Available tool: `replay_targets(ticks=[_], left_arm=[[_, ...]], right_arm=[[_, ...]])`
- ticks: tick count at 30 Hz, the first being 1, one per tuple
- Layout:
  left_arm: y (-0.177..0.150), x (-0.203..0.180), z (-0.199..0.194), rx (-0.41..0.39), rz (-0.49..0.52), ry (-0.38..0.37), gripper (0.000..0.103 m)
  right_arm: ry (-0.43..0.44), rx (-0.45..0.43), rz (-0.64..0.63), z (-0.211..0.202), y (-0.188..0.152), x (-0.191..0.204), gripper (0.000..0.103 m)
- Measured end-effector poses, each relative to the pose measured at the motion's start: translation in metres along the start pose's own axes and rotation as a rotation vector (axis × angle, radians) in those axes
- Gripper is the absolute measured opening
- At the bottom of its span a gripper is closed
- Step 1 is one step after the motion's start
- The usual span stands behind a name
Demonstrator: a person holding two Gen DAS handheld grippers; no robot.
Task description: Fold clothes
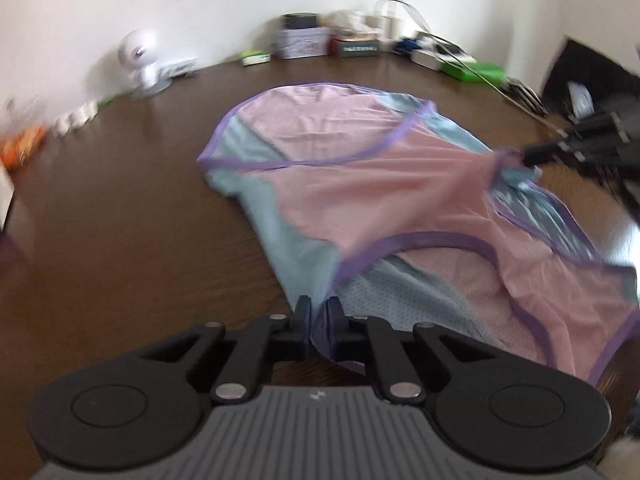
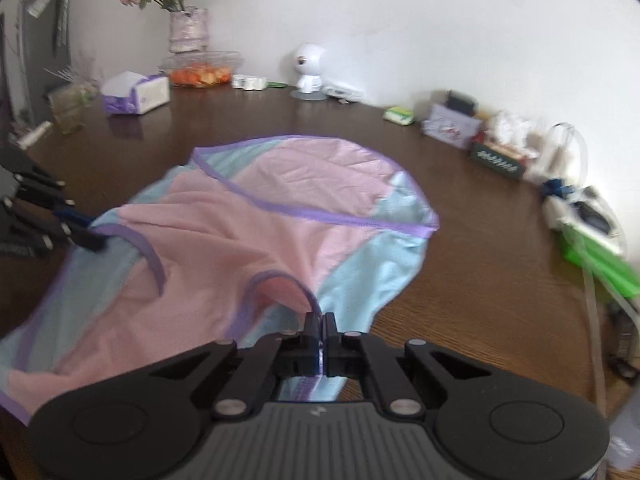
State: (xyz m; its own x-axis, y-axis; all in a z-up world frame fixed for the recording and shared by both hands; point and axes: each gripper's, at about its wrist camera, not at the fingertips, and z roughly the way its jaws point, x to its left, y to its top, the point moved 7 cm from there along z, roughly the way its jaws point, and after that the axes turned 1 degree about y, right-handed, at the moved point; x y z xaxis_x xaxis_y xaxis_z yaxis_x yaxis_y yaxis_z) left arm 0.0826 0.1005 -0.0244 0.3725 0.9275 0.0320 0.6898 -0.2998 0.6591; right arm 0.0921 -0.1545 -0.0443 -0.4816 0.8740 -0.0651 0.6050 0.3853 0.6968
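Garment (image 1: 360,184): pink and light-blue sleeveless mesh top with purple trim, lying mostly flat on the dark wooden table (image 1: 120,220), near edge raised by both tongs.

Left gripper (image 1: 319,316): jaws nearly closed, clamped on a purple-trimmed blue edge of the top; cloth passes between the pads and hangs below them. In the right wrist view the same gripper (image 2: 94,240) enters from the left, tip on the purple armhole trim.

Right gripper (image 2: 321,326): jaws pressed together, a thin strip of purple and blue fabric pinched between them. In the left wrist view it (image 1: 528,158) comes in from the right, biting a bunched pink fold.

Right view only: vase of dried roses (image 2: 188,30), tissue pack (image 2: 136,94), clear tray of orange items (image 2: 200,74). Both views: white figurine (image 1: 140,60), small boxes (image 1: 302,40) along the wall. Left view only: dark object at far right, blurred.

Hands not visible; both tools point toward the wall, low over the table.
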Motion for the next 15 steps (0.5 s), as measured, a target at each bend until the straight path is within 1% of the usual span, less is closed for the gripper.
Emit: replay_targets(ticks=[3,4,5,6,7,8,9,10,11,12,13,14,15], left_arm=[[-0.002,-0.001,-0.003,0.003,0.007,0.008,0.008],[-0.003,-0.002,-0.004,0.004,0.013,0.009,0.01],[-0.002,-0.003,-0.006,0.001,0.011,0.016,0.015],[-0.001,-0.003,-0.01,-0.006,0.003,0.029,0.031],[0.0,-0.002,-0.013,-0.012,-0.005,0.042,0.039],[0.004,-0.005,-0.017,-0.021,-0.02,0.039,0.044],[0.008,-0.011,-0.021,-0.032,-0.041,0.023,0.044],[0.013,-0.016,-0.026,-0.043,-0.061,0.008,0.044],[0.018,-0.025,-0.028,-0.051,-0.076,-0.035,0.044],[0.022,-0.038,-0.027,-0.048,-0.081,-0.099,0.045],[0.025,-0.053,-0.025,-0.037,-0.083,-0.165,0.045],[0.027,-0.068,-0.019,-0.025,-0.078,-0.206,0.045],[0.028,-0.081,-0.01,-0.011,-0.068,-0.212,0.045]], right_arm=[[-0.057,-0.011,-0.014,-0.013,-0.007,-0.002,0.0],[-0.075,-0.015,-0.019,-0.017,-0.01,-0.003,0.002],[-0.086,-0.021,-0.022,-0.021,-0.011,-0.003,0.007],[-0.081,-0.028,-0.021,-0.025,-0.012,-0.002,0.012],[-0.074,-0.029,-0.021,-0.028,-0.013,-0.001,0.022],[-0.069,-0.031,-0.019,-0.031,-0.014,-0.001,0.035],[-0.065,-0.03,-0.011,-0.033,-0.017,-0.001,0.036],[-0.061,-0.02,-0.001,-0.033,-0.021,0.0,0.032],[-0.055,-0.019,0.009,-0.034,-0.023,0.001,0.029],[-0.034,-0.035,0.018,-0.036,-0.023,0.005,0.026],[0.011,-0.061,0.024,-0.04,-0.022,0.011,0.024],[0.071,-0.082,0.03,-0.043,-0.021,0.018,0.024],[0.12,-0.091,0.038,-0.044,-0.019,0.025,0.023]])
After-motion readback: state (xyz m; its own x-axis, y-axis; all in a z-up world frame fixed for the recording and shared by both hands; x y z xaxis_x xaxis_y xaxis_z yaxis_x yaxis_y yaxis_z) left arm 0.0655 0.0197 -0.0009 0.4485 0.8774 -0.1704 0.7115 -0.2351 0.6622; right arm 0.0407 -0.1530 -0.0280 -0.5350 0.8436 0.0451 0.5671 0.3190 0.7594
